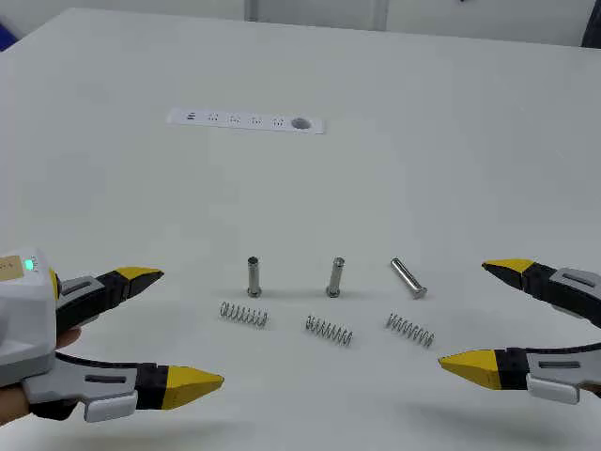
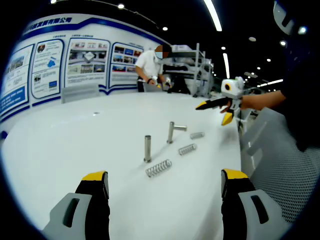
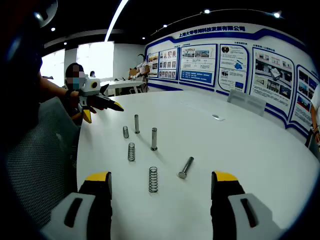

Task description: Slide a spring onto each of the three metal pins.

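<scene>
While the three metal pins sit on the white table, two upright and the rightmost lying flat, with the springs loose just in front, the left gripper and right gripper flank them, jaws wide apart, holding nothing.

Table: white, wide, matte top.
Power strip: white, lying flat, well behind the pins.
Pins: left pin and middle pin upright; right pin on its side.
Springs: left spring, middle spring and right spring lie flat, each near its pin, not touching.
</scene>
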Tool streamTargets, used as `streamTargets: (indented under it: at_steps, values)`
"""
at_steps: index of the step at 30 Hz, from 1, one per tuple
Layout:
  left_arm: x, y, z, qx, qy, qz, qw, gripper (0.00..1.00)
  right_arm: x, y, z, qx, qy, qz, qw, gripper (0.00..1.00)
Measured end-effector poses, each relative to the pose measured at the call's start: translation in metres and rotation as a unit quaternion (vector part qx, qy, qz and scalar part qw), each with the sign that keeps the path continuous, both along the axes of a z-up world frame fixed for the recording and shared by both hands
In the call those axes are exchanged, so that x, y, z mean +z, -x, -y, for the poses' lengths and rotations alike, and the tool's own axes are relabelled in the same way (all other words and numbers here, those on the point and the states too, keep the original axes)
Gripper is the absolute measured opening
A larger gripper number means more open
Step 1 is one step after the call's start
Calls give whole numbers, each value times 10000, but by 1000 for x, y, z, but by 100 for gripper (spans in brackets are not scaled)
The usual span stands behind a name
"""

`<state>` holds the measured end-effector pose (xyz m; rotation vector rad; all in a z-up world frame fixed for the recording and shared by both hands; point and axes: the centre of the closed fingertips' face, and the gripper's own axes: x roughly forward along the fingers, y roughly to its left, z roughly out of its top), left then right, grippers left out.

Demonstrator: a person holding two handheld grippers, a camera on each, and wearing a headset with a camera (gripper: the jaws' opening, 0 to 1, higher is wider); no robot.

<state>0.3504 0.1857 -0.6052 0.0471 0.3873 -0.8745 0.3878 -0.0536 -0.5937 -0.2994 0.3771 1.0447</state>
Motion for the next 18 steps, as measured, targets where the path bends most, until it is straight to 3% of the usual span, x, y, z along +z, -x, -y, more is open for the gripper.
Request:
streamTargets:
  at_steps: [18]
  values:
    - [1,0,2,-24,-14,-39,10000,93,2,1,3,-139,-120,-56,9998,81]
